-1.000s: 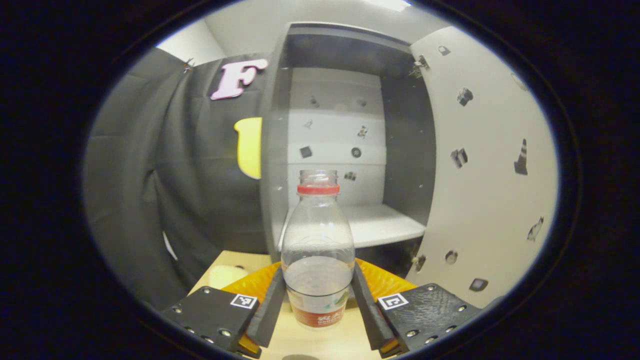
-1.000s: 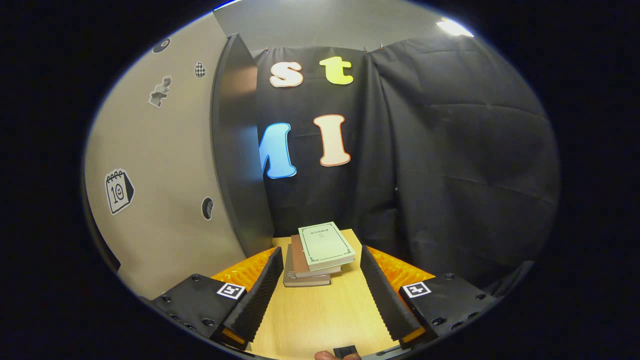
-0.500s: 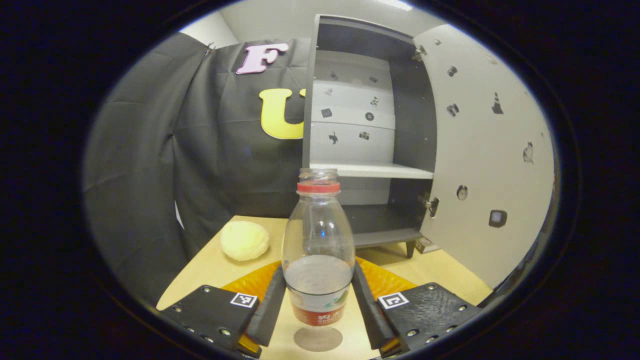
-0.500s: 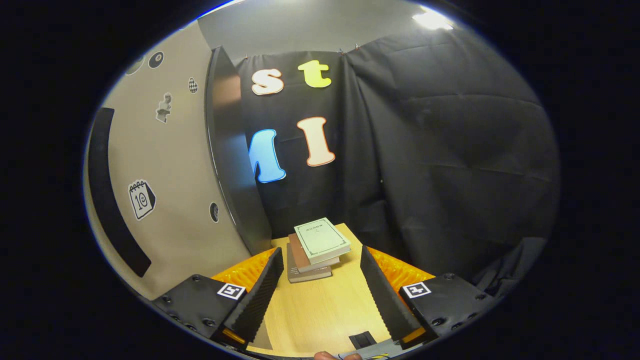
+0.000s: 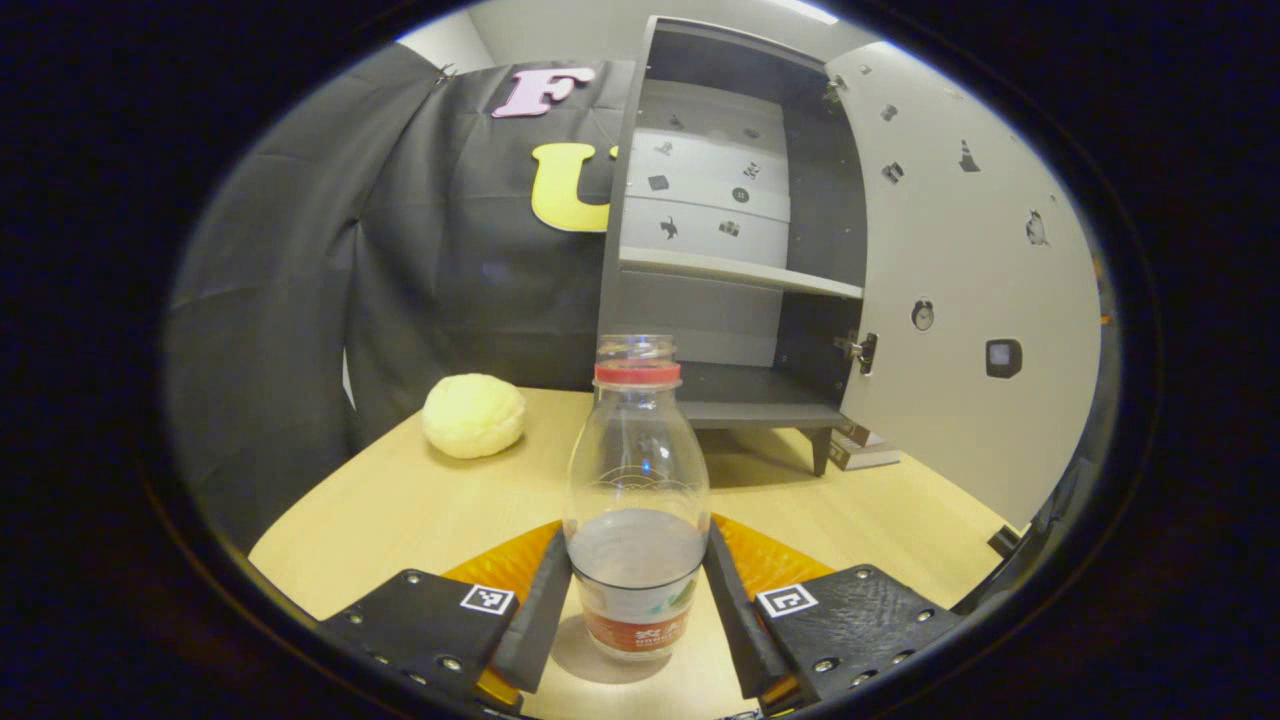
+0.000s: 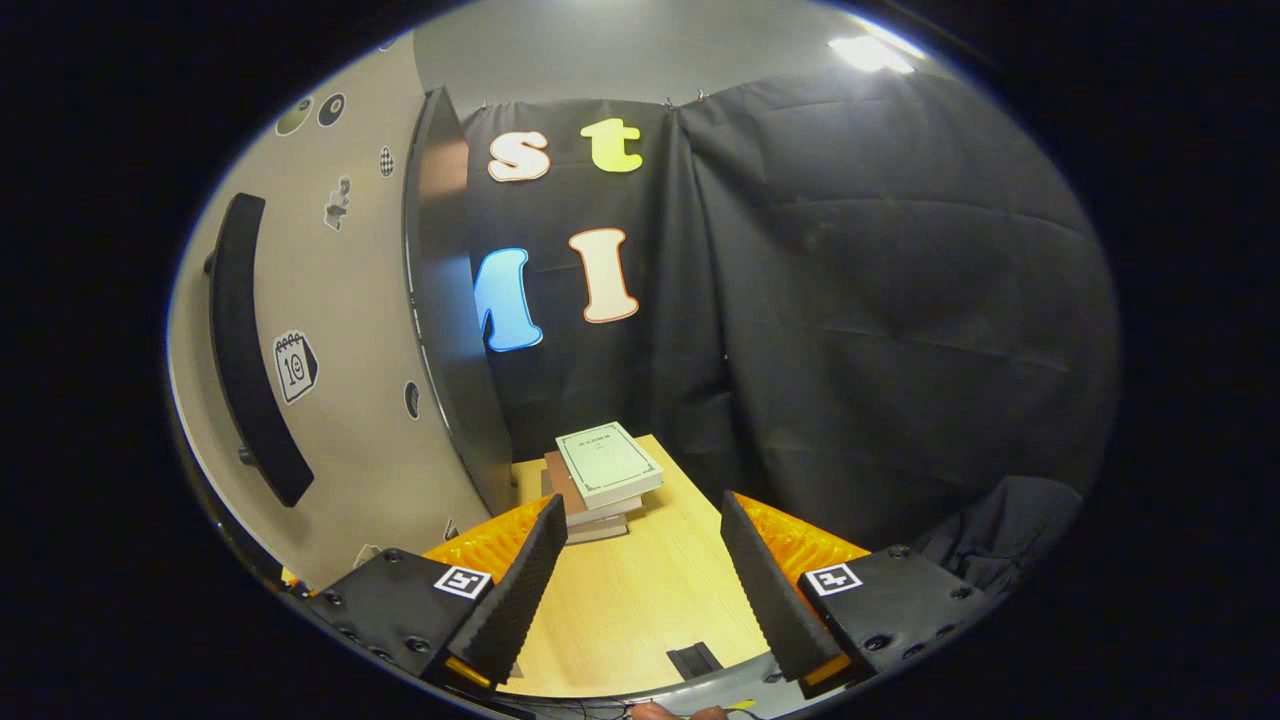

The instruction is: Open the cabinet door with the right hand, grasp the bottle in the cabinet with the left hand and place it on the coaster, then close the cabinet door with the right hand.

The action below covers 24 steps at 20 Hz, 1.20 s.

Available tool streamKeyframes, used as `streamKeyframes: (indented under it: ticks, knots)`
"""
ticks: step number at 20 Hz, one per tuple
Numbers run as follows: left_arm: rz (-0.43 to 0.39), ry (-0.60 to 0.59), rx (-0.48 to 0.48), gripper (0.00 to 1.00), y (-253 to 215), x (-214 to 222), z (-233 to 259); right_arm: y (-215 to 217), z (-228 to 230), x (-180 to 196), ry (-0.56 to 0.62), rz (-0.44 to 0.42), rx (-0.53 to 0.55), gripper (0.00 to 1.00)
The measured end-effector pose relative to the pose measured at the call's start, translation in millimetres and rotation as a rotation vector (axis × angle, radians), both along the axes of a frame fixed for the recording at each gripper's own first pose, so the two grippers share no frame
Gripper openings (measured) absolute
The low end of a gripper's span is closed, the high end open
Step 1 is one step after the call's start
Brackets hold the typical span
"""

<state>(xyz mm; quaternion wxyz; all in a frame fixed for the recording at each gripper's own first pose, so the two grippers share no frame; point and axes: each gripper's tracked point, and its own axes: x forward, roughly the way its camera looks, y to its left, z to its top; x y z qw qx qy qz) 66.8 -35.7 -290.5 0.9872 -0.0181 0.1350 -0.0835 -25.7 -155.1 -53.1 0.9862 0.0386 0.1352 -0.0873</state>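
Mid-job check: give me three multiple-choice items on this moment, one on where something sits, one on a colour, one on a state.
1. Where is the pale round bun?
A. On the table, left of the cabinet
B. On the cabinet shelf
C. On top of the books

2. What colour is the ring at the bottle neck?
A. Blue
B. Red
C. Green

3. What state is the cabinet door in?
A. Shut
B. Swung open
C. Taken off

Answers:
1. A: the left gripper view shows the bun on the table beside the cabinet.
2. B: a red band sits just under the bottle mouth.
3. B: the door stands out to the side, with the shelves showing; the left claw holds the bottle and the right claw is open.
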Motion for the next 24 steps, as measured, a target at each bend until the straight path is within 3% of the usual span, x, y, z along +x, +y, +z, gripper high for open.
streamKeyframes:
  ticks: [8, 10, 11, 16, 19, 24]
  knots:
    - [0.002, 0.023, 0.043, 0.7, 9, -3, -25, 7, -2, 0, -0.002, 0.017, 0.016, 0.98]
    - [0.004, 0.029, 0.038, 0.71, 8, -6, -29, 7, -4, 0, 0.005, 0.021, 0.002, 0.98]
    - [0.01, 0.035, 0.039, 0.77, 8, -8, -30, 7, -5, 0, 0.008, 0.022, -0.004, 0.98]
    - [0.03, 0.042, 0.015, 0.75, 8, -9, -36, 10, -3, 1, -0.004, 0.034, -0.006, 0.98]
    - [0.059, 0.066, 0.03, 0.87, 15, -9, -46, 12, -5, 1, 0.005, 0.04, -0.019, 0.98]
    - [0.052, 0.072, 0.04, 0.89, 11, -10, -49, 13, -13, 2, 0.02, 0.042, -0.036, 0.98]
